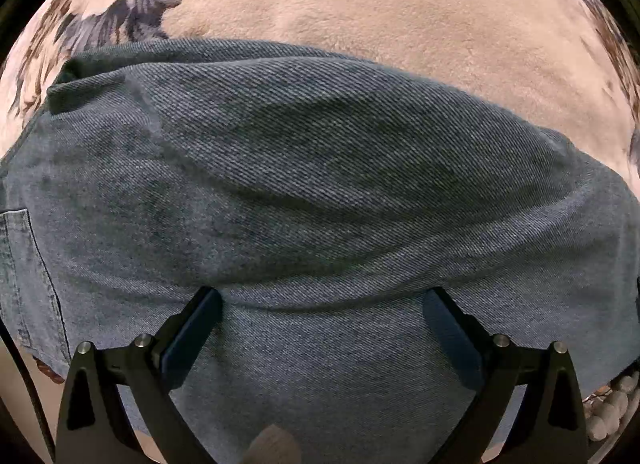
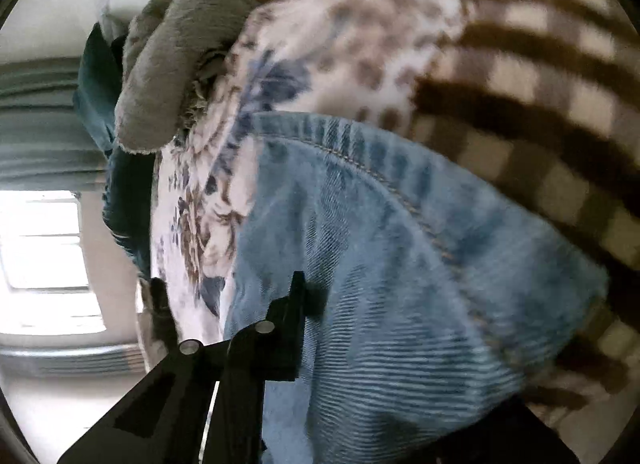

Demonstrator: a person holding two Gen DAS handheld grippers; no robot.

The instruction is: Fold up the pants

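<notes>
Blue denim pants (image 1: 304,191) lie folded on a pink floral blanket (image 1: 400,27), with a rounded fold edge at the far side and a back pocket (image 1: 24,276) at the left. My left gripper (image 1: 322,304) is open just above the denim, fingers wide apart. In the right wrist view the pants (image 2: 380,264) fill the lower right, with a stitched seam curving across. My right gripper (image 2: 320,304) holds the denim; only its left finger (image 2: 296,304) shows, the other is hidden under the cloth.
A grey plush blanket (image 2: 172,63) and a checked brown cloth (image 2: 540,111) lie beyond the floral blanket (image 2: 208,199). A bright window (image 2: 40,244) and dark teal fabric (image 2: 120,183) are at the left.
</notes>
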